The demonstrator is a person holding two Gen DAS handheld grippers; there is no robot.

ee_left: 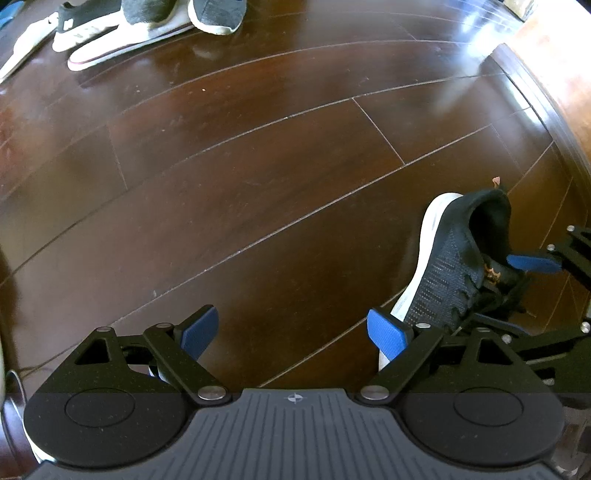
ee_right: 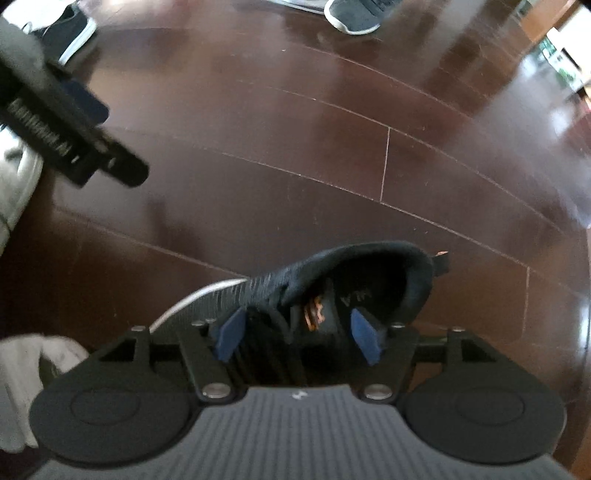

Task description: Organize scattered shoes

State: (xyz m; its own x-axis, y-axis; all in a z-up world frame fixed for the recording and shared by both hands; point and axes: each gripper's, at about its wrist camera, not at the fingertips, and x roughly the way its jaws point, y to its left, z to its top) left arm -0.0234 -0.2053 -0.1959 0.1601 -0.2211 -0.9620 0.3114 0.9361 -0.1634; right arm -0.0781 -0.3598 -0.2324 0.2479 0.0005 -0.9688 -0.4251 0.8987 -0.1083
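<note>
Dark wooden floor (ee_left: 258, 177) fills both views, and most of the job looks to be ahead of me. Up at the far edge of the left wrist view a loose cluster of shoes (ee_left: 147, 33) lies at mixed angles, some overlapping, so I judge that group not yet sorted.

My right gripper (ee_right: 301, 334) has the black sneaker (ee_right: 332, 291) with the white sole. One blue pad sits inside the shoe's opening near the tongue and the other against the laced side; the jaws are partly closed across the collar and tongue. It looks like a hold, though I cannot tell how firm it is, nor whether the sole rests on the floor or hangs just above it.

In the left wrist view the sneaker lies just beside my left gripper (ee_left: 291, 332), on its right. Its long axis runs away from that camera, heel at the far end with the pull tab up, toe toward the gripper and hidden behind it. It is tipped, sole edge facing left.

My left gripper is spread wide and carries nothing.
</note>
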